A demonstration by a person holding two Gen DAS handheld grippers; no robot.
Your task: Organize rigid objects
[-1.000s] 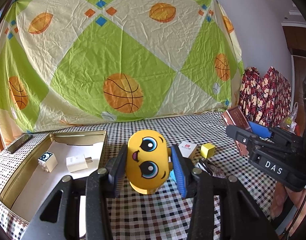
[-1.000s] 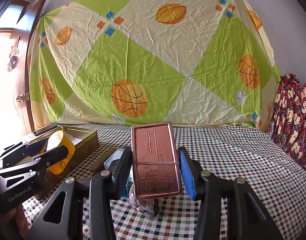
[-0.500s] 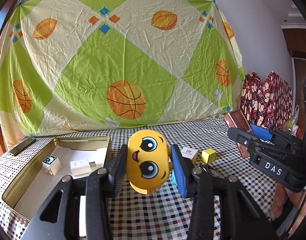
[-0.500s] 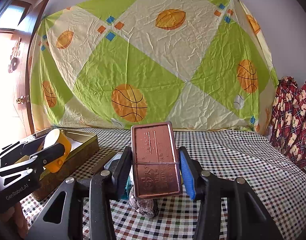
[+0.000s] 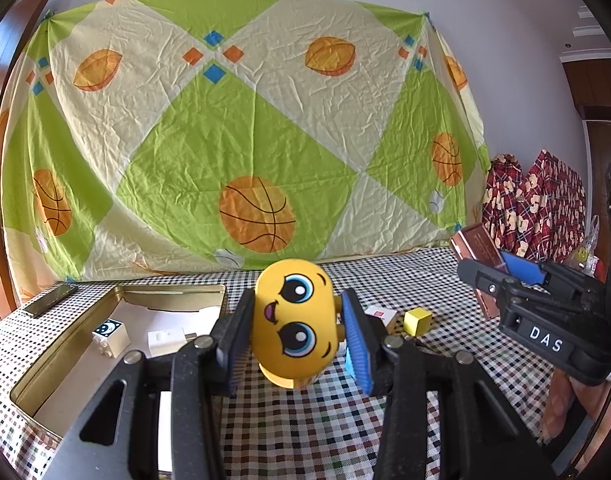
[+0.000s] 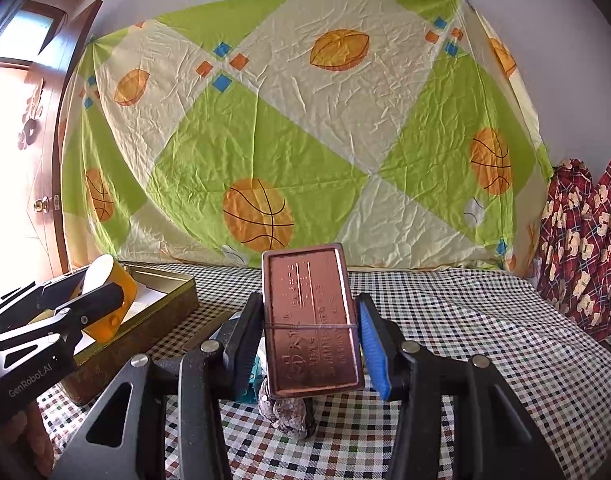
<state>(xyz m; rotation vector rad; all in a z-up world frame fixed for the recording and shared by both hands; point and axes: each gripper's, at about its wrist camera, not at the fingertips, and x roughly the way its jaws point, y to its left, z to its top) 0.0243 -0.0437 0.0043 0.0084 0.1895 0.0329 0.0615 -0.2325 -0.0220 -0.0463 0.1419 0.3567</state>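
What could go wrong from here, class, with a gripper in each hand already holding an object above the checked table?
1. The yellow toy is rounded, so it might slip from the left gripper.
2. The copper tin stands tall in the right gripper and could tip.
3. Both heading for the gold tray together might collide.

Your left gripper [image 5: 293,332] points nearly level over the table, its jaws clamped on a yellow cartoon-face toy [image 5: 293,326]. Your right gripper [image 6: 311,334], likewise near level beside it, grips an upright copper-coloured tin [image 6: 309,320].
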